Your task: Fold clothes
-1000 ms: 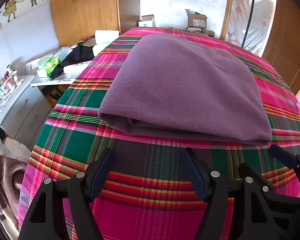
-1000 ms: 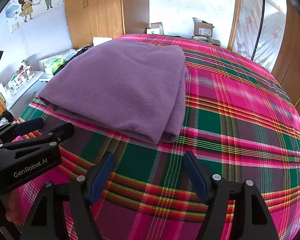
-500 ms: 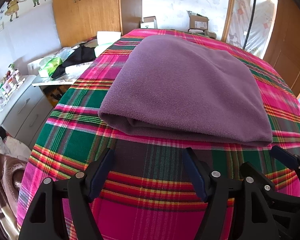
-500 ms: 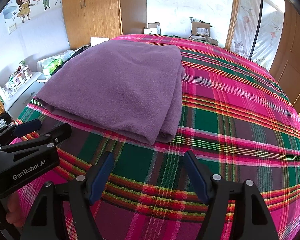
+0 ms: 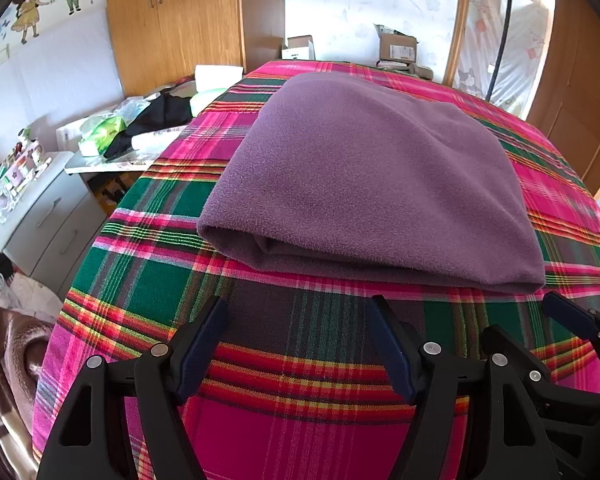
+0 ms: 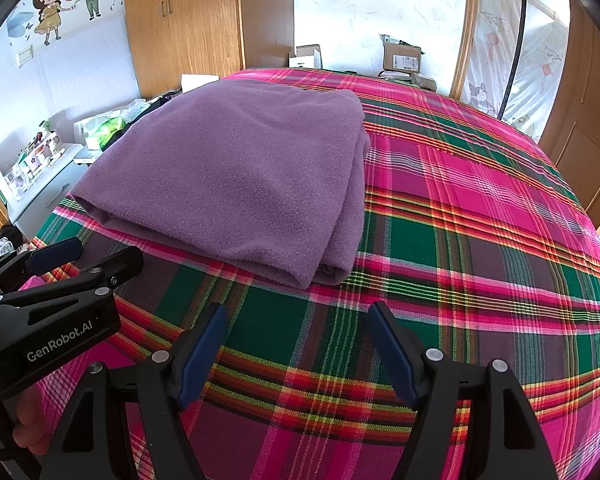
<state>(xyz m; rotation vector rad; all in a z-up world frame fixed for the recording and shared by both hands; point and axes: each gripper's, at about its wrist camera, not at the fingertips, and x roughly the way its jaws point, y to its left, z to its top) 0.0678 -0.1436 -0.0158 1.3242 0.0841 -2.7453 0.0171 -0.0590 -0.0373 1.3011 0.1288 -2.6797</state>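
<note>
I hold both tongs low over the plaid bedspread, close to the near edge of the bed. My left gripper has its two blue pads wide apart, with nothing between them. My right gripper is the same — pads apart, only bright squares of cloth showing in the gap.

The purple fleece lies in front of me at 12 o'clock in the left view. In the right view the purple fleece sits more toward 11 o'clock. It is already folded into a thick, soft stack. I can see layers at the near edge, and the doubled-over part curls round at the corner nearest my right tongs. It lies flat on the bed and neither gripper touches it. They are near it, not on it.

I think the tongs stay open and back because this fold looks done and I am looking it over. The two grippers sit just beside each other — in the right view the left one shows at 9 o'clock — so they can each take a corner of the near edge if one more fold is wanted.

At 10 o'clock, off the bed, a grey drawer unit holds small things. Past the bed stands a wooden wardrobe.
</note>
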